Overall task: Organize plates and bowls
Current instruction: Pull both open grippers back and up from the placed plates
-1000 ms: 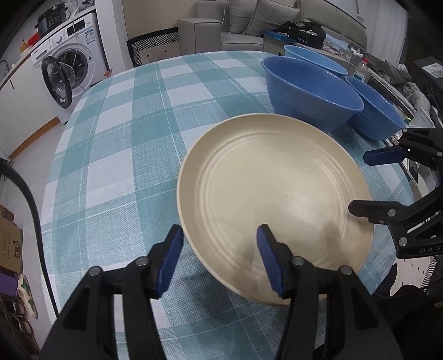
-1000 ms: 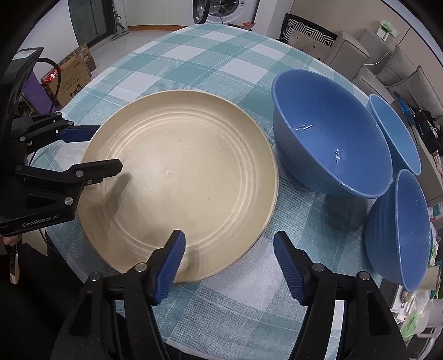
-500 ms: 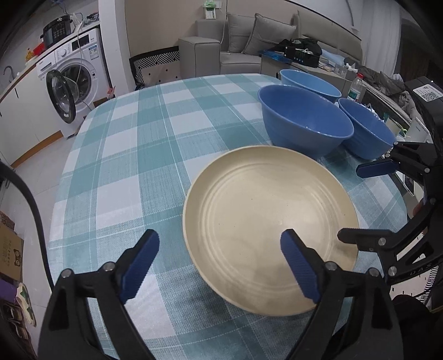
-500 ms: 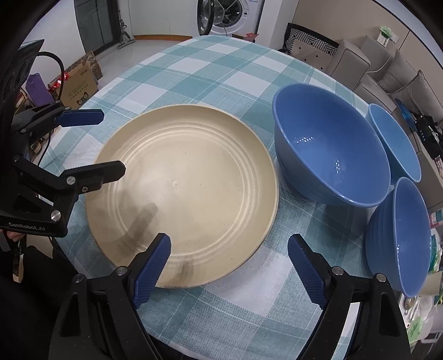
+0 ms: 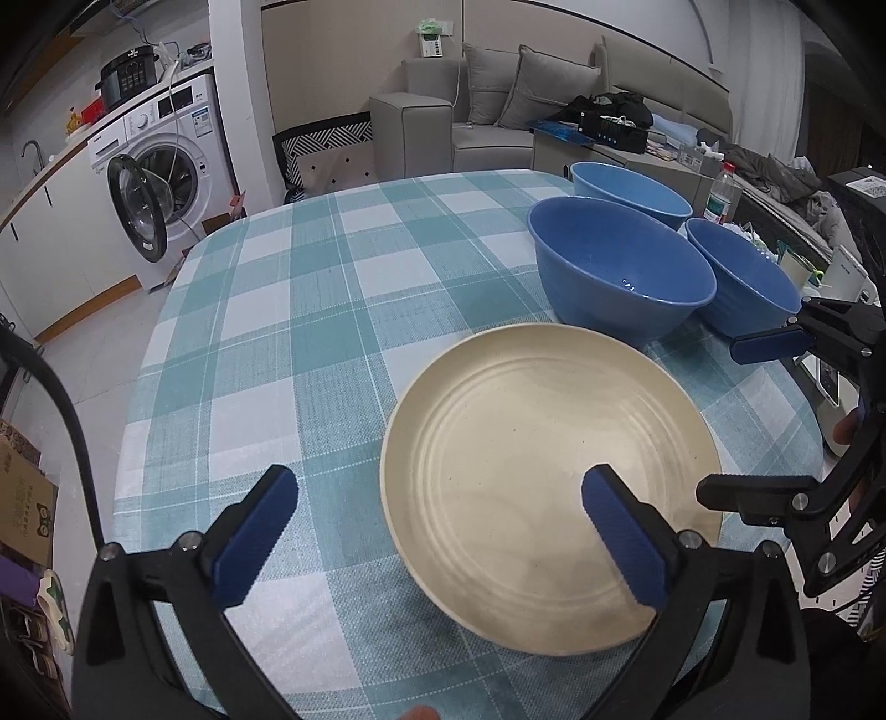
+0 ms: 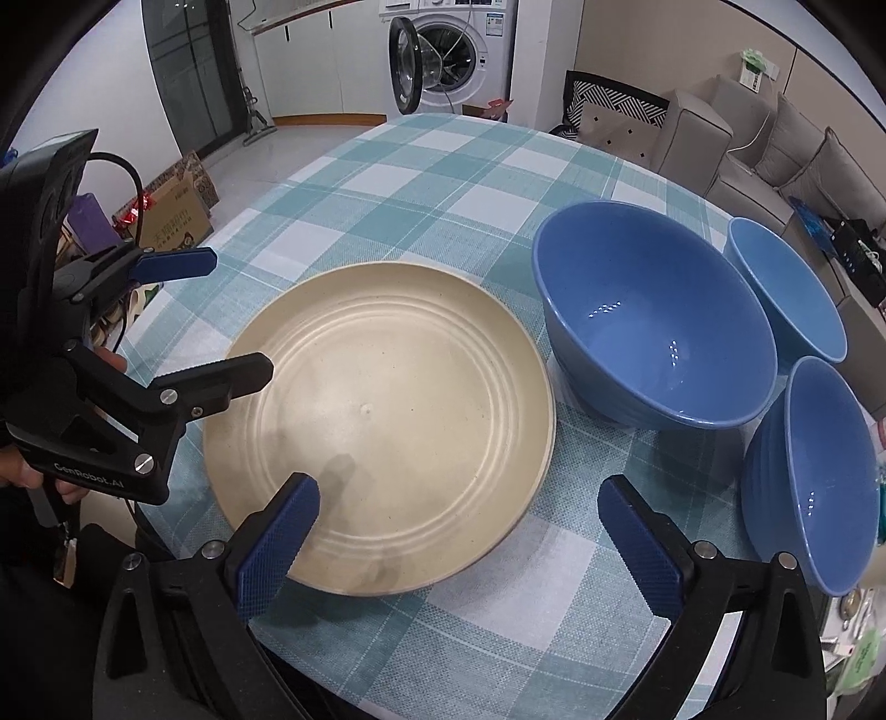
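Observation:
A wide cream plate lies flat on the checked tablecloth near the table's front edge. Three blue bowls stand just beyond it: a large bowl, a back bowl and a side bowl. My left gripper hovers over the plate's left rim. Its jaws are opening and its pads are clear of the plate. My right gripper hovers over the plate's right rim, jaws also opening, pads touching nothing.
A washing machine with its door open stands past the table's far side. A grey sofa is behind the bowls, a bottle beside them. A cardboard box sits on the floor. The table's edge runs just under both grippers.
Both grippers' jaws have spread from half-closed around the plate's rim to wide apart. Both have drawn back a little from the plate, which stays on the cloth.

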`<action>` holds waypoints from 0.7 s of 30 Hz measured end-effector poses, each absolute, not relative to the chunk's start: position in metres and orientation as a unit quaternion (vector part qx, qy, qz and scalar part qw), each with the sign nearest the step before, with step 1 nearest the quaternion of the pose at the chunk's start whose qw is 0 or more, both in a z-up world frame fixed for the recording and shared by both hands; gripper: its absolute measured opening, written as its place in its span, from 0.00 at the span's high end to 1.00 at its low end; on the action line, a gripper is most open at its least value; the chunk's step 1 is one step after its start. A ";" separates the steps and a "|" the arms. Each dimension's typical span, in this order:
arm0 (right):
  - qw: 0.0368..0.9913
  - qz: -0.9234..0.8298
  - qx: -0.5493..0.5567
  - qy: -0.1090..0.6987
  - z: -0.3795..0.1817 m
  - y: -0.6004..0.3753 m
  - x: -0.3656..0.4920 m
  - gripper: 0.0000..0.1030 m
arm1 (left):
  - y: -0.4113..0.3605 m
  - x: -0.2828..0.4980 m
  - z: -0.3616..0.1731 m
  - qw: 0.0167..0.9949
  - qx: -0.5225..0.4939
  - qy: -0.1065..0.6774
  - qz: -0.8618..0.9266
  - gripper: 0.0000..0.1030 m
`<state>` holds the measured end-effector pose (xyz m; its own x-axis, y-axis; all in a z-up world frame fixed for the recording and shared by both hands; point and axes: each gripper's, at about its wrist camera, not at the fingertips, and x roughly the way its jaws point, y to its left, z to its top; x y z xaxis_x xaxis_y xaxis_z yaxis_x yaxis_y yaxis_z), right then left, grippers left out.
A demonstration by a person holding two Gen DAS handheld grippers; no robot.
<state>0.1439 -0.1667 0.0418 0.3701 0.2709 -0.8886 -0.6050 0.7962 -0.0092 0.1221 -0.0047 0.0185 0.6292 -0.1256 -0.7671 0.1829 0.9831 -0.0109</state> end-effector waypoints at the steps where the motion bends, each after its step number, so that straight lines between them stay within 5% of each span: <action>1: 0.811 0.271 -0.168 0.490 0.043 -0.168 0.144 0.01 | -0.005 0.123 0.019 0.902 0.033 0.422 -0.086 0.00; 21: 0.839 0.251 -0.115 0.468 0.080 -0.203 0.150 0.01 | -0.011 0.137 0.050 0.912 0.035 0.398 -0.093 0.00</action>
<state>0.1498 -0.2027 0.0797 0.4351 0.3133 -0.8441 -0.5296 0.8473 0.0415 0.1367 -0.0111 0.0496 0.6658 -0.1416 -0.7326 0.1973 0.9803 -0.0102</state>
